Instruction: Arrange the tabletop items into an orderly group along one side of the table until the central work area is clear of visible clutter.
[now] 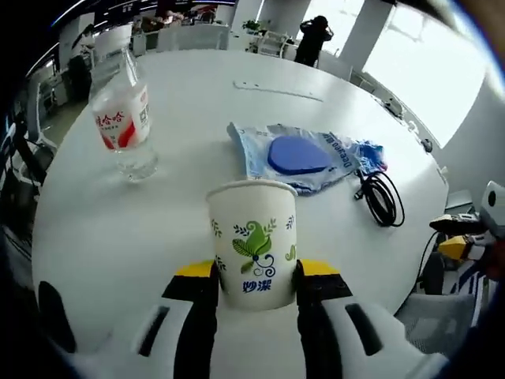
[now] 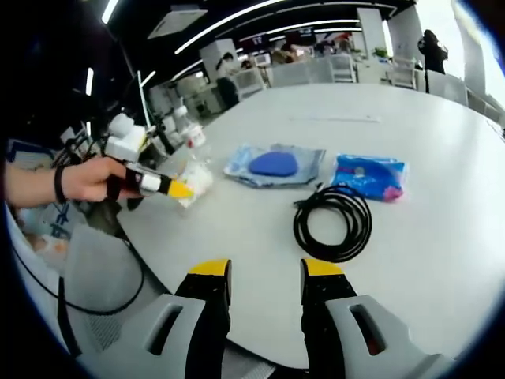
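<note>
Jaws of left gripper (image 1: 256, 272) clamped on either side of white paper cup with green leaf print (image 1: 252, 241), standing upright near the close edge of round white bench (image 1: 181, 103). Jaws of right gripper (image 2: 264, 272) parted, grasping nothing, hovering over the near edge short of coiled black cable (image 2: 333, 221). Toward mid-bench: clear plastic water bottle with red label (image 1: 122, 118), flat blue disc on pale plastic bag (image 1: 298, 154), crumpled blue wrapper (image 2: 369, 175). Risk, as a judgement: thin cup wall crushed or tipped by too hard a squeeze; loose cable loops dragging the wrapper along.
</note>
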{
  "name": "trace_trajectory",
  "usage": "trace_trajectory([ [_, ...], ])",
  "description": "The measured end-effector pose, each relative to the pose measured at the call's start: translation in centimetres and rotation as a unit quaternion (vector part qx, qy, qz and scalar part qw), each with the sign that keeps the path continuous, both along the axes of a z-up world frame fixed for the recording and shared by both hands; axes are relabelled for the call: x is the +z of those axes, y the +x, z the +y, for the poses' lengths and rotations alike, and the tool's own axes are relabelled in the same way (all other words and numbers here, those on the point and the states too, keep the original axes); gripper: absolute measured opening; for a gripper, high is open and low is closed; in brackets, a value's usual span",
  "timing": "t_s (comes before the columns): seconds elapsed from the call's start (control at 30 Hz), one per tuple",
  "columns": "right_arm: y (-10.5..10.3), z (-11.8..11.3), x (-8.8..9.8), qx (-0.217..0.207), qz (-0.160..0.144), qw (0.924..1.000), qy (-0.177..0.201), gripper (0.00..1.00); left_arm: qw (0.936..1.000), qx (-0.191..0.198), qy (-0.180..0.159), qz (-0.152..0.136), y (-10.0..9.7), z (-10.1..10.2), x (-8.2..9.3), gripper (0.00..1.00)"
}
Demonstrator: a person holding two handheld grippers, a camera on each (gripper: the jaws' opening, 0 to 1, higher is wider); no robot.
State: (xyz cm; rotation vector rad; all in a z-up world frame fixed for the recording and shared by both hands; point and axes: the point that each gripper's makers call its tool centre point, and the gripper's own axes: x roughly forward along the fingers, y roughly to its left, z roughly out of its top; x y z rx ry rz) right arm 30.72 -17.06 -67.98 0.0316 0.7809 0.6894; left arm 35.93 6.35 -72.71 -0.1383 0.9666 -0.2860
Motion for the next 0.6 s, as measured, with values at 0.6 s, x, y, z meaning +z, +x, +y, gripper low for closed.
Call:
trace_trajectory([
  [0.6,0.4,0.5,0.5,0.015,0.0,0.9998,0.011,0.32,0.9862,-0.152,0.052,-0.04,-1.5,-5.9,1.8,0.38],
])
